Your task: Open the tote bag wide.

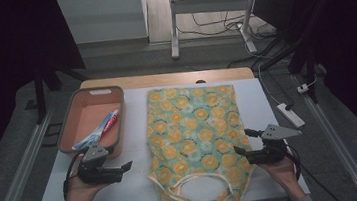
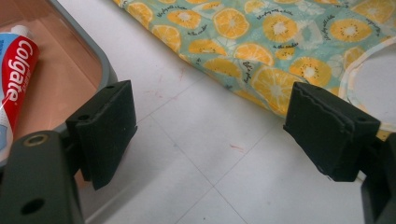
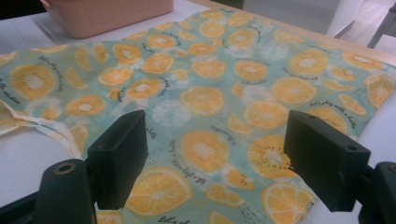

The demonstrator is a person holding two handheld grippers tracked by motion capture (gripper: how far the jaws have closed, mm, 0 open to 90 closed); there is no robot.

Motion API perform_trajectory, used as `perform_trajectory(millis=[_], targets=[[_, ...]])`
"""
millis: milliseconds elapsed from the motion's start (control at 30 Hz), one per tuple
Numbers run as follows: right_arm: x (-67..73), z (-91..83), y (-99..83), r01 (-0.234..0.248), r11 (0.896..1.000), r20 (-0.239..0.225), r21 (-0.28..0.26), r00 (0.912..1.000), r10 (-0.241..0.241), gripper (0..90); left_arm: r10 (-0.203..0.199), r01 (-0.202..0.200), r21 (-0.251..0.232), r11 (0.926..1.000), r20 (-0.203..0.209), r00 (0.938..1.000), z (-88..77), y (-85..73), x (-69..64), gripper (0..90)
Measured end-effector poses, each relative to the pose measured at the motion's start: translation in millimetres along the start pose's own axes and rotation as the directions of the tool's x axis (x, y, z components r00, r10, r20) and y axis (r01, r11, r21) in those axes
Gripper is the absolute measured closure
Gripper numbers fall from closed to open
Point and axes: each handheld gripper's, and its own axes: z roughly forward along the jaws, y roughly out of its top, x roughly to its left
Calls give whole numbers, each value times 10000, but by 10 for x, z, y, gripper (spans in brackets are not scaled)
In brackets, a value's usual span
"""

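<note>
A cloth tote bag (image 1: 193, 129) printed with orange and kiwi slices lies flat on the white table (image 1: 135, 185), handles (image 1: 202, 198) toward the person. A pink tray (image 1: 72, 137) at the left holds a red and white toothpaste tube (image 1: 103, 126). My left gripper (image 1: 127, 167) hovers open between tray and bag, nothing between its jaws; the left gripper view has the tube (image 2: 16, 79) at the left and the bag's edge (image 2: 261, 51) ahead. My right gripper (image 1: 238, 152) is open at the bag's right edge, jaws apart above the fabric (image 3: 210, 98).
The tray's grey rim (image 2: 105, 70) lies just beside the left jaw. A white power strip (image 1: 290, 114) lies on the floor past the table's right edge. Desk legs and cables stand beyond the far edge. Bare table shows between tray and bag.
</note>
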Motion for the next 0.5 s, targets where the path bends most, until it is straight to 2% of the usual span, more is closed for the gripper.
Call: perform_trajectory(millis=[200,300,433,500], targets=[[-23,-27,-33,-286,9994,5,-170,9996,286,216,-84,84,24,10000,73,9999,0,-4,8,163],[-55,-15,-51,-552,9981,-56,-280,9985,551,217,-86,87,-169,9998,32,10000,-35,-10,14,163],[-53,3,-33,-530,9981,10,-312,9986,531,224,-174,177,-298,9994,97,9998,-74,-38,18,163],[-33,27,-33,-354,9993,92,-131,9993,356,224,-309,311,-422,9986,61,9995,-86,-57,24,163]])
